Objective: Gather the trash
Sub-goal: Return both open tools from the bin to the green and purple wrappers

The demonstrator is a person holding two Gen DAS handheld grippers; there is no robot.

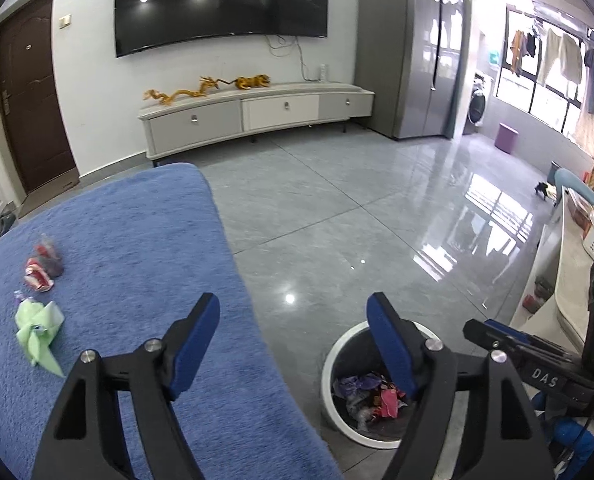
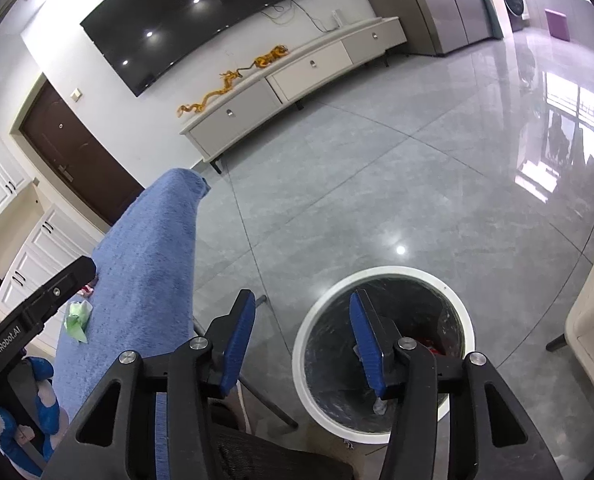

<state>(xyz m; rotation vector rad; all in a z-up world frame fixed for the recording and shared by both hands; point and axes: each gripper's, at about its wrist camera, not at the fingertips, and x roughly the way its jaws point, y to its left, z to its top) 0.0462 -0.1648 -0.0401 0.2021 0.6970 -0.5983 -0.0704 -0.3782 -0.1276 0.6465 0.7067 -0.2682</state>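
Wrappers: green one (image 1: 39, 330) and red one (image 1: 39, 274) lie apart on blue-covered table (image 1: 137, 248), far left. Left gripper (image 1: 293, 344) fingers spread, empty. Bin (image 1: 339, 354) on floor holds trash. Right gripper (image 2: 302, 330) fingers spread, empty, over bin rim.

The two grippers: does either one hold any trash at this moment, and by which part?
Nothing is held. The left gripper and the right gripper are both open, with only air between the blue pads. The green wrapper lies on the blue cloth.
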